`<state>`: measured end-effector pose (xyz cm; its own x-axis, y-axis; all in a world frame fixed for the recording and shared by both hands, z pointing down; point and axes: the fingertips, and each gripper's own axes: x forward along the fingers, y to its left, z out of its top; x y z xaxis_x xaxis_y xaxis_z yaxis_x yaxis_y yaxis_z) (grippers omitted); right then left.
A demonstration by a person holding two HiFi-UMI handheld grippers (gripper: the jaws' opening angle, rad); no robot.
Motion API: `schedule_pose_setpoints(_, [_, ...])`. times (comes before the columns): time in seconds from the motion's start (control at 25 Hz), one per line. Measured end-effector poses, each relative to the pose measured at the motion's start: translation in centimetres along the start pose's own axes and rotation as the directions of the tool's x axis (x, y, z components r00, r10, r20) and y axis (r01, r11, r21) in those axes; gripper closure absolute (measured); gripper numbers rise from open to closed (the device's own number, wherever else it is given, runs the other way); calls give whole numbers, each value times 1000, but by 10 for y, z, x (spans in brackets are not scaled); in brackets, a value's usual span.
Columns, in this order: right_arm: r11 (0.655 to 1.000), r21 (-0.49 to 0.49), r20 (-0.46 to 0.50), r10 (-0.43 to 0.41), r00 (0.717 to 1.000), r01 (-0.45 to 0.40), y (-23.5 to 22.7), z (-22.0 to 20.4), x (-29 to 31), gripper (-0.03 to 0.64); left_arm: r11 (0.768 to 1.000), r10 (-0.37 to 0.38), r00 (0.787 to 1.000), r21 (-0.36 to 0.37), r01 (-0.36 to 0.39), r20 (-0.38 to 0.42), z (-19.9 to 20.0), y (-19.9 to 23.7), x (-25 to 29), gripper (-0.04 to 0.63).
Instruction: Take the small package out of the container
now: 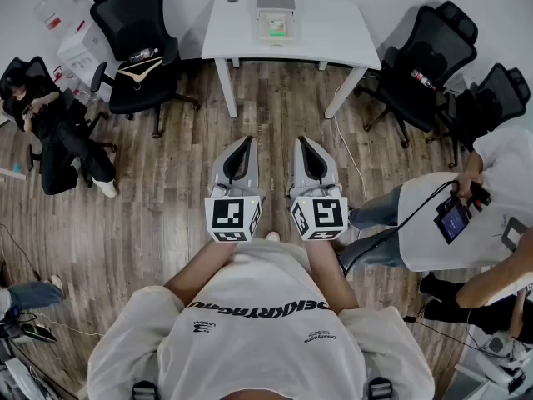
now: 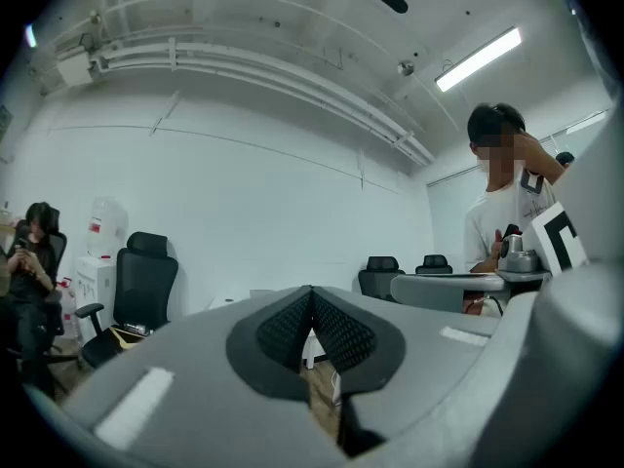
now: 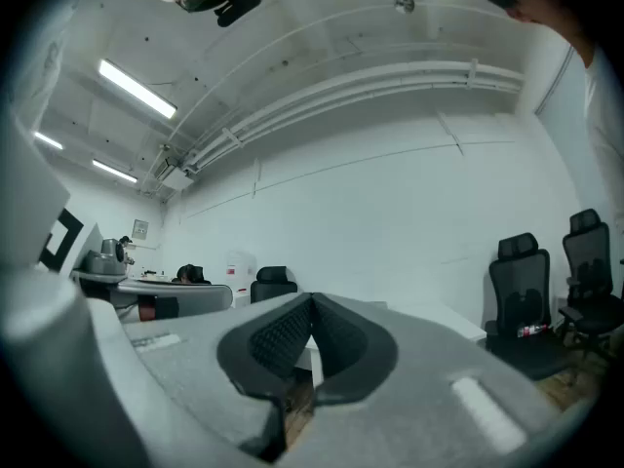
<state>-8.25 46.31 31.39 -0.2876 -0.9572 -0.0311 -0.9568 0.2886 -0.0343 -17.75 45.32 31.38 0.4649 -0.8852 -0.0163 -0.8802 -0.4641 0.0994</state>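
We hold left gripper [image 1: 242,146] and right gripper [image 1: 305,146] level and side by side, jaws together on nothing, which we judge a ready pose. The container [image 1: 276,11] sits on the bench [image 1: 337,32], well apart. The package [image 1: 276,28], seemingly the coloured item, lies inside.

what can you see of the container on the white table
The container is a pale grey rectangular box near the far edge of the white table, about midway along it. Its far half looks plain grey; its near half shows a green and red item. Only the table touches it.
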Motion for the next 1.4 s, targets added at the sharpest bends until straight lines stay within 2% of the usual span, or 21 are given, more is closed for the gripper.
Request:
schedule_pose_setpoints(0.44, [1000, 19, 6, 21, 1000, -21, -10, -1, -8, 617, 1000, 25, 1000, 7, -25, -8, -3, -11, -2, 592])
schedule_pose_setpoints(0.84, [999, 22, 4, 27, 1000, -27, -31, -7, -20, 617, 996, 91, 996, -10, -91, -9, -15, -22, -1, 591])
schedule_pose_setpoints(1.12, [999, 38, -3, 18, 1000, -17, -45, -10, -15, 617, 997, 74, 997, 10, -74, -25, -20, -36, 11, 591])
schedule_pose_setpoints(1.4, [1000, 25, -9, 10, 1000, -10, -66, -19, 20, 618, 998, 64, 998, 5, -64, -30, -33, -24, 53, 591])
